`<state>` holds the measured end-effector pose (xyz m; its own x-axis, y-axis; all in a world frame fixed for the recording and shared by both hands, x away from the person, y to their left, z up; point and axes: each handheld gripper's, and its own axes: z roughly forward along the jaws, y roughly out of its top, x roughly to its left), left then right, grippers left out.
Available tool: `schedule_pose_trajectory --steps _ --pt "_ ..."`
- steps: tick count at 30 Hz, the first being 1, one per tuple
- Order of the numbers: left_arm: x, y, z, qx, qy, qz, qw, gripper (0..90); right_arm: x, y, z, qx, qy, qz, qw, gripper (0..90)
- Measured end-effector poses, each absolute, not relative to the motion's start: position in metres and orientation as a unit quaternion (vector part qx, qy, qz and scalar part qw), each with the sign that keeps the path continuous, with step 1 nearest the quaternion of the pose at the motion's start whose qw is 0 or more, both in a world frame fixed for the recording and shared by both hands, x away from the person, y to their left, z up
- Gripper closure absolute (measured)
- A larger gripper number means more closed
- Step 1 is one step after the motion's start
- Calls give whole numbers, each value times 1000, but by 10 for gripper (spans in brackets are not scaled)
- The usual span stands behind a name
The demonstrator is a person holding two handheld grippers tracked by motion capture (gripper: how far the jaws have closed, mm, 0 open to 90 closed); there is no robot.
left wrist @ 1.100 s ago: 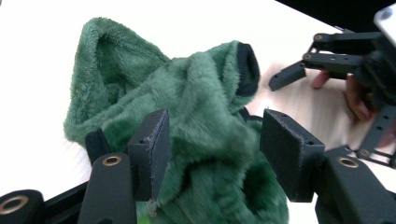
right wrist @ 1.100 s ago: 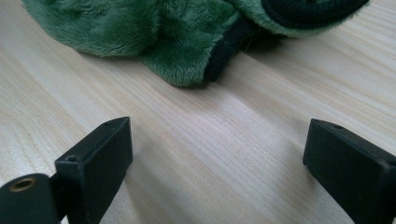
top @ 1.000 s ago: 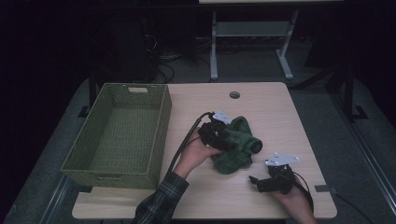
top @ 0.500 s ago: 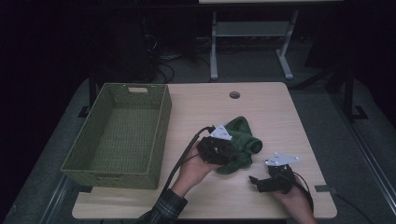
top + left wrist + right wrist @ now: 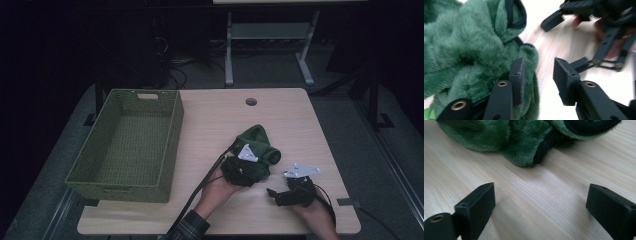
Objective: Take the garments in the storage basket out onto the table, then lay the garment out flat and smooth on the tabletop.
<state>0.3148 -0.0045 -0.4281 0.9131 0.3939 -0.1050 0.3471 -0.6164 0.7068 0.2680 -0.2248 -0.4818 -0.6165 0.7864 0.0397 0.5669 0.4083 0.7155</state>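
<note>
A green fuzzy cloth item with dark trim [image 5: 259,142] lies bunched on the wooden table [image 5: 220,120], right of centre. My left gripper [image 5: 252,170] sits low at its near edge. In the left gripper view the fur [image 5: 469,50] presses on the outer side of one jaw. The left gripper [image 5: 539,67] has just been opening a little, and only bare table shows in the gap. My right gripper [image 5: 274,193] rests near the front right, wide open [image 5: 540,200], pointing at the fur [image 5: 524,137] a short way off. It also appears in the left gripper view as the far gripper [image 5: 599,15].
A green woven basket [image 5: 170,145] stands on the left half of the table, holding nothing. A cable hole [image 5: 251,102] sits near the far edge. Cables trail from both grippers toward the front edge. Dark floor and a metal stand lie beyond.
My left hand has slid toward the front edge and a little right, dropping lower over the green item. The right gripper has stayed where it was.
</note>
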Motion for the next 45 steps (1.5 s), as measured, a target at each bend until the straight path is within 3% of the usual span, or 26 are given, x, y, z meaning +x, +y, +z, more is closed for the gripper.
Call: schedule_pose_trajectory --steps 2,8,14,20,22,26,33,45 --pt "317 -7 -434 899 211 33 383 578 268 -224 -478 410 828 352 150 170" --pt "324 -10 -445 905 211 51 366 595 272 -222 -473 412 823 365 143 264" --pt "328 -10 -449 909 207 61 356 695 280 -213 -469 394 825 379 142 414" --pt "330 -12 -452 914 199 63 347 798 287 -208 -472 393 829 372 141 506" --pt "330 -12 -454 913 201 53 352 864 289 -207 -472 392 830 370 141 601" --pt "331 -11 -452 911 200 43 357 886 291 -208 -470 397 828 371 141 800" --pt "326 4 -435 900 201 16 388 891 287 -213 -458 395 822 382 151 828" --pt "327 51 -406 878 222 15 423 891 278 -230 -444 395 812 393 178 827"
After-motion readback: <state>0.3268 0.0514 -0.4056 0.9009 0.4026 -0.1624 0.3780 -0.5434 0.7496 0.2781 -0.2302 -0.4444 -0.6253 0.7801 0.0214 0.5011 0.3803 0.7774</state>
